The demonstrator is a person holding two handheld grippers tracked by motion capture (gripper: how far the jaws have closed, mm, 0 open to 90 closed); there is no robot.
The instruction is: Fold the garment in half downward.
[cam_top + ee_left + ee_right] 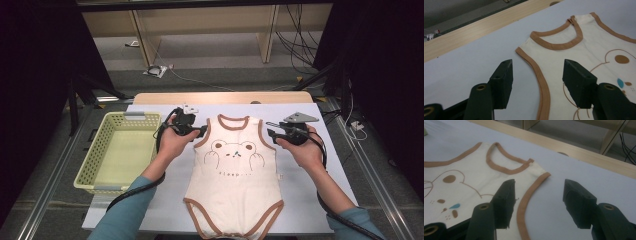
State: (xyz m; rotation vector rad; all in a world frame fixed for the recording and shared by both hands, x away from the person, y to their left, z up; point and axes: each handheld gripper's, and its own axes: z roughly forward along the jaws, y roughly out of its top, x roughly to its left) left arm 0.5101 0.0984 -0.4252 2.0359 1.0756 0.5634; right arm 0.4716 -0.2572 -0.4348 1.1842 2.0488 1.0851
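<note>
A cream baby bodysuit with brown trim and a bear print lies flat, neck away from me, on a white sheet. My left gripper hovers at the garment's left armhole. In the left gripper view its jaws stand apart over the brown armhole trim, pressing on nothing. My right gripper is at the opposite armhole. In the right gripper view its jaws are also apart, with the trim running between them and the shoulder just ahead.
A pale yellow plastic basket stands to the left of the sheet, beside my left forearm. The wooden table edge runs behind the garment's neck. Cables and shelf legs lie on the floor beyond.
</note>
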